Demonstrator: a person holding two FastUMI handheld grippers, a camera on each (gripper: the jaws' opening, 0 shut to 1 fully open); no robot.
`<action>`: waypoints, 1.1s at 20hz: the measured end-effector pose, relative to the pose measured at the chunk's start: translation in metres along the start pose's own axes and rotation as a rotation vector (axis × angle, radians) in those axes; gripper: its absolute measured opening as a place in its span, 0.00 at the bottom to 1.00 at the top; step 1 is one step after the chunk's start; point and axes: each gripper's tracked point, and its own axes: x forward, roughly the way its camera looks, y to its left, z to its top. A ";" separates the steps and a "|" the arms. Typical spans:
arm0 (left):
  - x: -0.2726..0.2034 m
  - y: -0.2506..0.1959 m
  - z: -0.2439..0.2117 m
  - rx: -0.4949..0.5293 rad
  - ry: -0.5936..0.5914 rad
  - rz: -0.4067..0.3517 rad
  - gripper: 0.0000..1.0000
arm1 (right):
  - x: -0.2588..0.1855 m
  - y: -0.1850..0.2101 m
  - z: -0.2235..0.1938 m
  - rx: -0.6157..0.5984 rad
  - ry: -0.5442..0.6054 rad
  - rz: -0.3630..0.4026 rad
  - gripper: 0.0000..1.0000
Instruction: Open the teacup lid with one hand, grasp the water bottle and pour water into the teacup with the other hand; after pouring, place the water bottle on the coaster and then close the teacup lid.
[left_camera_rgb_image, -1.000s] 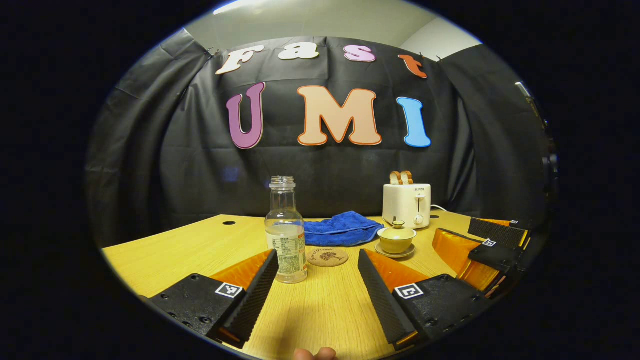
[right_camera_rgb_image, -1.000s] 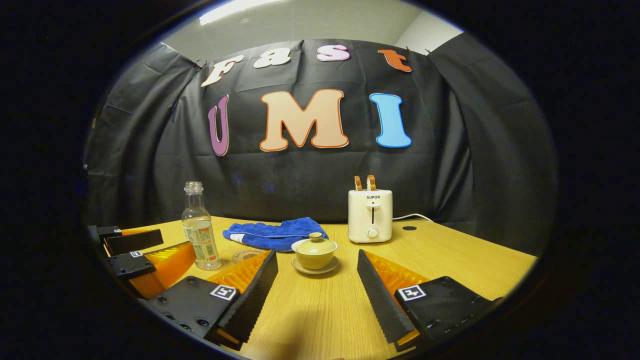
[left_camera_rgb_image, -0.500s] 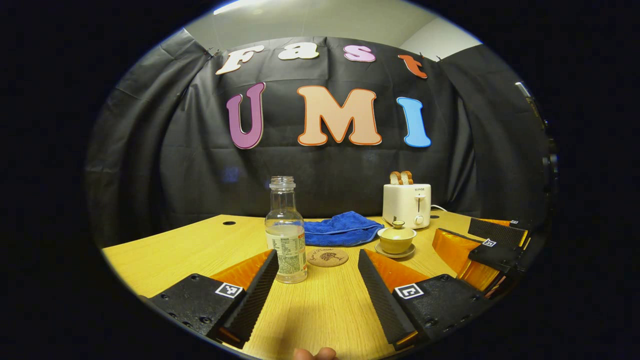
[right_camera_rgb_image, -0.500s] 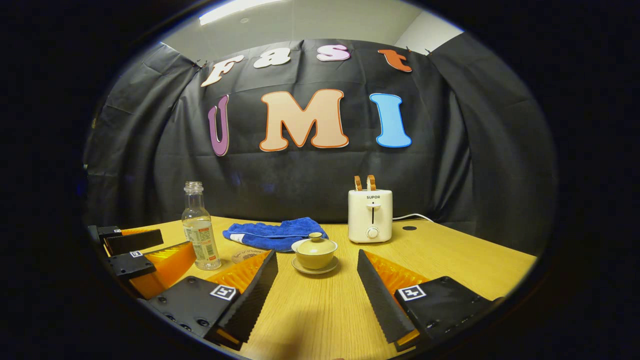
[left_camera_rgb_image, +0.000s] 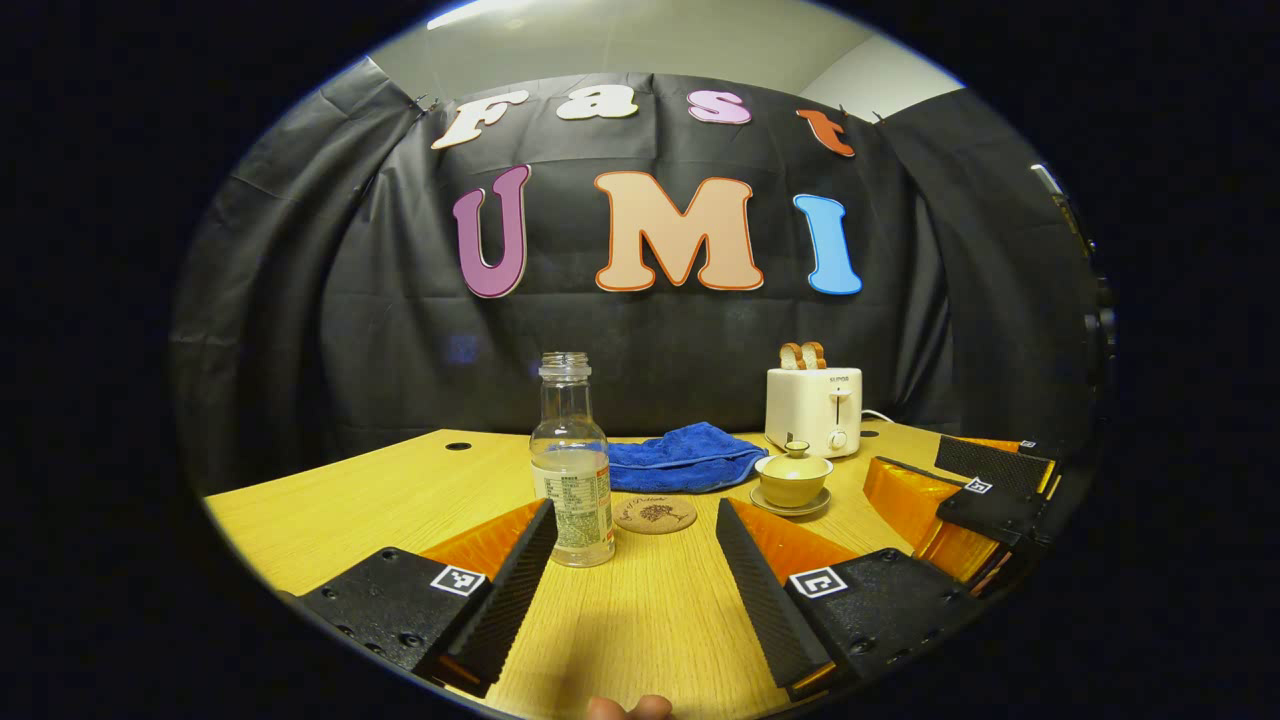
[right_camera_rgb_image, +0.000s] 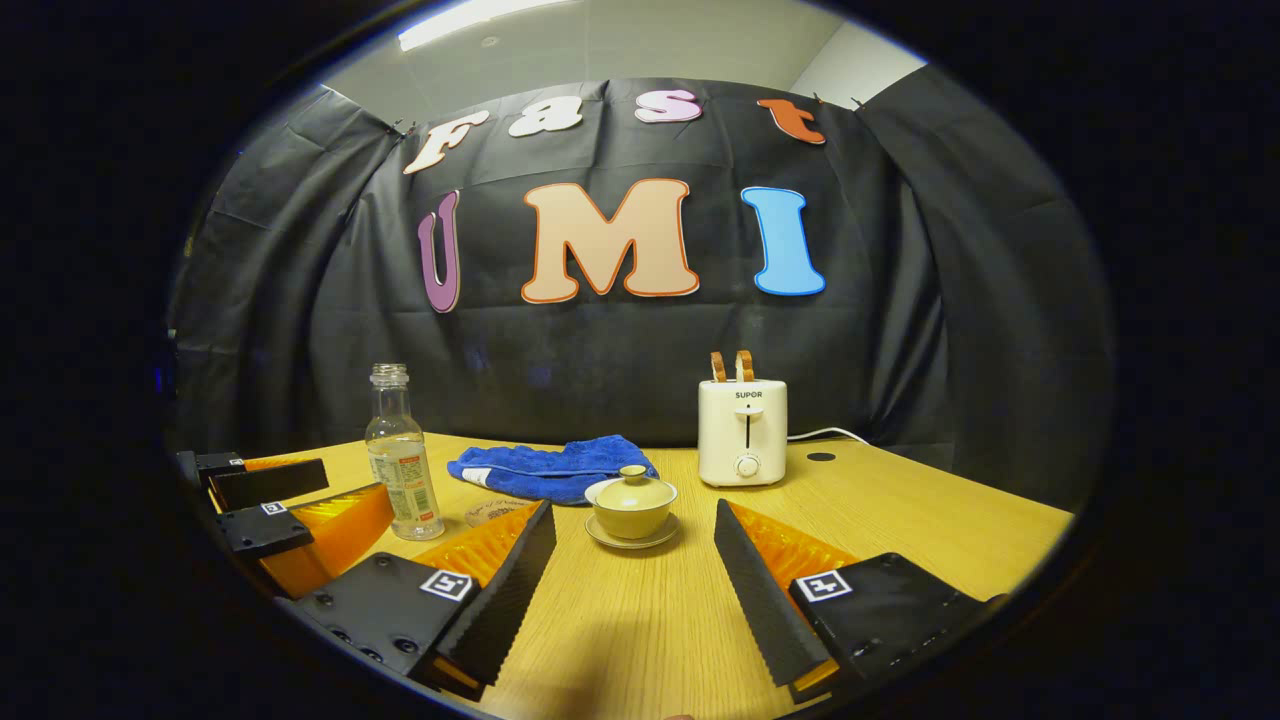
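Note:
An uncapped clear water bottle (left_camera_rgb_image: 572, 462) (right_camera_rgb_image: 398, 455) stands upright on the wooden table (left_camera_rgb_image: 330, 500), holding some water. To its right lies a round cork coaster (left_camera_rgb_image: 655, 514) (right_camera_rgb_image: 485, 512). A yellow lidded teacup (left_camera_rgb_image: 793, 478) (right_camera_rgb_image: 631, 504) rests on its saucer, lid on. My left gripper (left_camera_rgb_image: 632, 530) is open, low over the table, just short of the bottle and coaster. My right gripper (right_camera_rgb_image: 632, 535) is open too, with the teacup ahead between its fingers. Each gripper shows at the edge of the other's view: the right one (left_camera_rgb_image: 975, 480) and the left one (right_camera_rgb_image: 265, 500).
A blue towel (left_camera_rgb_image: 685, 456) (right_camera_rgb_image: 545, 468) lies behind the coaster. A white toaster (left_camera_rgb_image: 813, 408) (right_camera_rgb_image: 742, 431) with two slices of toast stands at the back, its cord trailing right. A fingertip (left_camera_rgb_image: 628, 707) shows at the bottom of the left gripper view.
The right gripper view has shifted very slightly; the teacup and toaster sit a few pixels lower and to the right. Nothing else has moved.

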 end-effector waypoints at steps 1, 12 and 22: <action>0.000 -0.001 -0.001 0.000 0.000 -0.005 0.94 | 0.003 -0.001 0.000 0.000 0.005 0.001 0.96; -0.001 -0.003 0.000 0.000 0.000 -0.015 0.94 | 0.099 0.004 0.012 -0.139 0.047 0.017 1.00; -0.002 -0.005 0.000 0.000 0.005 -0.023 0.94 | 0.177 0.016 -0.001 -0.146 0.108 0.022 0.97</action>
